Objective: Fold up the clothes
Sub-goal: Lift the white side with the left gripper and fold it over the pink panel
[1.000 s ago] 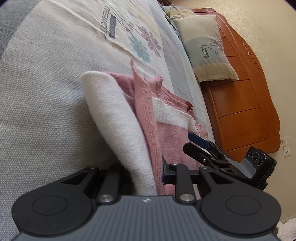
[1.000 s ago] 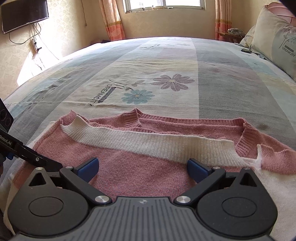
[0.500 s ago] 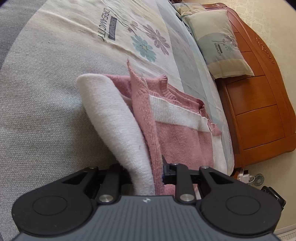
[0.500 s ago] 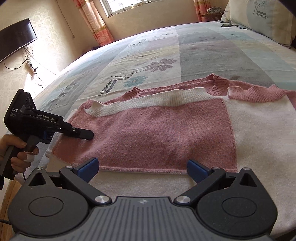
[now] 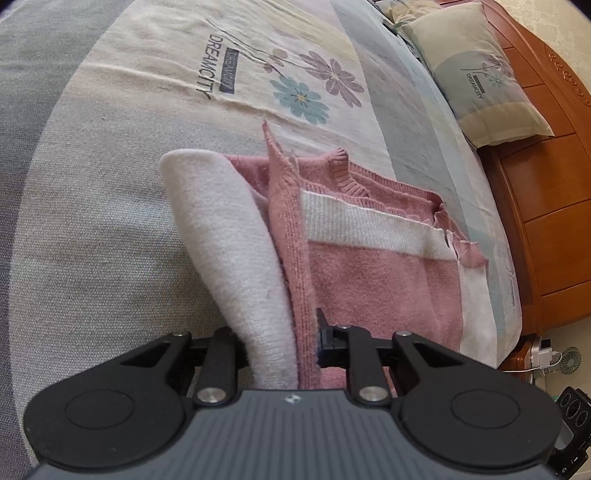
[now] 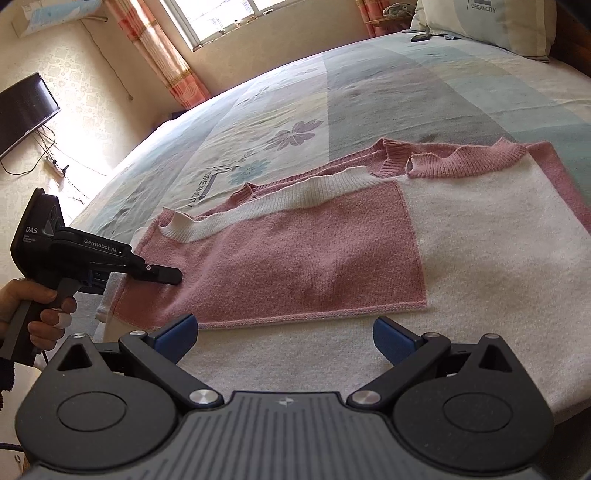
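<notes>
Now left claw point(image 5: 280, 347) – sweater point(image 5: 373, 273) pinched.

Left gripper point(image 5: 282, 341) fingertips buried in sweater point(image 5: 369, 266) fold. Sweater's right edge cut off at right of right wrist view. Person's hand point(image 6: 33, 314) cropped at left edge.

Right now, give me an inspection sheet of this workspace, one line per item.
Surface: bed sheet, striped with a flower print, lightly creased.
Job's things: pink and white sweater lies flat, partly folded.
Clutter: small dark item by the pillow, too small to identify.
Grippers: left gripper shut on the sweater's edge; right gripper open, above the white part.
Cables: cords hang below the wall TV; a white cable lies on the floor beside the wooden headboard.
Surroundings: window and curtains.
</notes>
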A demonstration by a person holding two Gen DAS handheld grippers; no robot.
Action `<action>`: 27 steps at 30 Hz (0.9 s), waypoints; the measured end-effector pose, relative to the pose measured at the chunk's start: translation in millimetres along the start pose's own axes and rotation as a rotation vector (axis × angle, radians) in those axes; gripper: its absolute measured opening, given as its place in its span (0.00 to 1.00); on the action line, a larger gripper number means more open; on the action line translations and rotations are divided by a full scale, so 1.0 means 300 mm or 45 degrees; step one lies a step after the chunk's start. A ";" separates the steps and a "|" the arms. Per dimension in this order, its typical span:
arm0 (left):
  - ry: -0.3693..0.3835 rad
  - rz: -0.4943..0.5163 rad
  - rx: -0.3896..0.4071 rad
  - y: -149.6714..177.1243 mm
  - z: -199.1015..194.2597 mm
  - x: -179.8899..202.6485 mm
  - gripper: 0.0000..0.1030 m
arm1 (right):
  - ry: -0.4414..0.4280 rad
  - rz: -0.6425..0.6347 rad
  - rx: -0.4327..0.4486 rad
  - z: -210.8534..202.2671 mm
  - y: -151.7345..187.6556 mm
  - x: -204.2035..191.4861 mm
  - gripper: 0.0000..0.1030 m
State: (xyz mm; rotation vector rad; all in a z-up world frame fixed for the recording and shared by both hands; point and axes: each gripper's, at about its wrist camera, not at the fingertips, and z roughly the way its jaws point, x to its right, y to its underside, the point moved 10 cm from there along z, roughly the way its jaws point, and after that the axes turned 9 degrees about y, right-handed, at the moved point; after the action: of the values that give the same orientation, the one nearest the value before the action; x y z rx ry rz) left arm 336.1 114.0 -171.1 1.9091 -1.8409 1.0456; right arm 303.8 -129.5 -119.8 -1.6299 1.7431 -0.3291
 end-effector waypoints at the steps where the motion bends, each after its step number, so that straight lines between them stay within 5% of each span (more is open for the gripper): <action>1: -0.001 -0.001 0.005 -0.003 -0.007 0.008 0.19 | -0.003 0.006 0.008 -0.007 -0.004 0.005 1.00; 9: 0.014 0.044 0.034 -0.020 -0.057 0.126 0.19 | -0.042 0.046 0.064 -0.064 -0.030 0.037 1.00; 27: 0.232 0.034 0.124 -0.041 -0.061 0.477 0.19 | -0.036 0.113 0.232 -0.211 -0.062 0.133 1.00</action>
State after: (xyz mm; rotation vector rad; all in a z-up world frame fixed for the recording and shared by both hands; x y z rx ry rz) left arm 331.1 21.6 -59.8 1.7798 -1.7478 1.2938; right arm 279.4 -188.1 -75.9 -1.4172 1.7059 -0.4087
